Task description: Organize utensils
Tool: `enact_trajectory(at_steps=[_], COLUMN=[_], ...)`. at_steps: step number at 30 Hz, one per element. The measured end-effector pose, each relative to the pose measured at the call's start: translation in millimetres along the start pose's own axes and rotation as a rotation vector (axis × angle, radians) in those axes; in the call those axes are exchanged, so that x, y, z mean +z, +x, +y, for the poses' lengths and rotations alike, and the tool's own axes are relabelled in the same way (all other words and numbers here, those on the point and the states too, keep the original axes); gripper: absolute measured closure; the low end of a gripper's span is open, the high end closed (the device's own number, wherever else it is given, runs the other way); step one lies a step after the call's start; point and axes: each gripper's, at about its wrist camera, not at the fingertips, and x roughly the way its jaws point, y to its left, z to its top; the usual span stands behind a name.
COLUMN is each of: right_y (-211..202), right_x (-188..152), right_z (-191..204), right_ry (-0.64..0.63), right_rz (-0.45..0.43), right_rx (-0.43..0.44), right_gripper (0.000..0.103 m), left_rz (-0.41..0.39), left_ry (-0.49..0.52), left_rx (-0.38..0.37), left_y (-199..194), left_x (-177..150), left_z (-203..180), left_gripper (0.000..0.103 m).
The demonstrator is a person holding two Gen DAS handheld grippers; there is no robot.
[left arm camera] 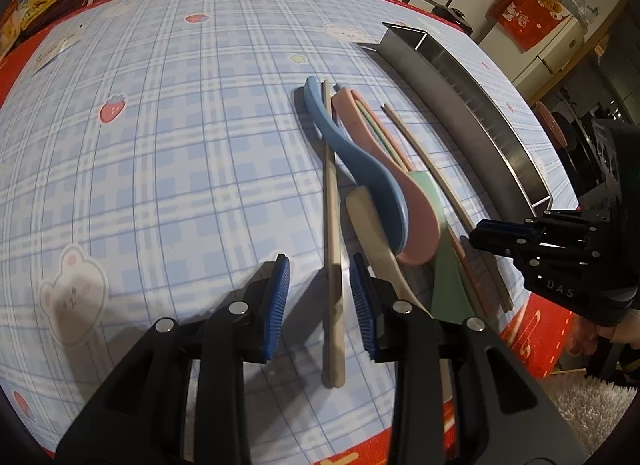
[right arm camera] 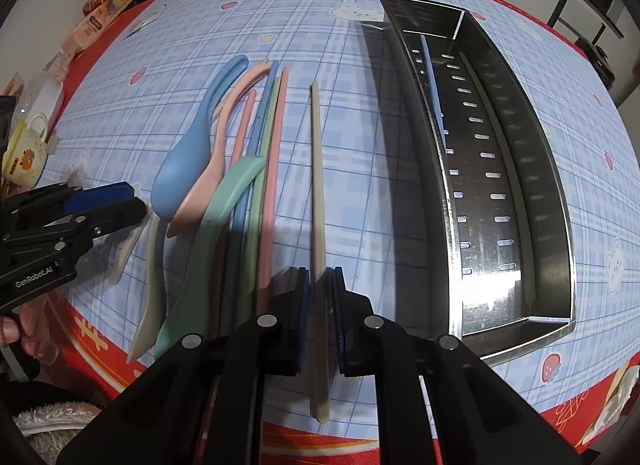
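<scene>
Right tool [right arm camera: 320, 277] has its blue pads clamped on a beige chopstick [right arm camera: 317, 169] lying lengthwise on the counter [right arm camera: 160, 45], its long axis parallel to the steel utensil tray [right arm camera: 560, 201] just to its right. Left tool [left arm camera: 320, 297] stands open, straddling another beige chopstick [left arm camera: 333, 225] without pressing it.

A: Your light is even, indoor, from overhead. Soft shadows fall beneath the jaws on the tablecloth [left arm camera: 160, 145] in both views.

B: Glare?

A: Bright streaks on the metal tray [right arm camera: 516, 169], right of your right-hand jaws. Focus is sharp near the jaws; fisheye bends the table edge, and the corners go black.
</scene>
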Motion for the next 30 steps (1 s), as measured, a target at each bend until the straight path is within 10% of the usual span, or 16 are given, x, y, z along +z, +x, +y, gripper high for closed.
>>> enact_trajectory(at_steps=[30], right_y=[0], right_x=[0], right_z=[-5], right_ry=[0.027], right_rz=[-0.004], right_rx=[0.023], right_gripper=[0.096], left_rz=[0.043], left_ry=[0.083], left_rx=[0.044], left_y=[-4], left_x=[-2], left_z=[4], left_gripper=[0.094])
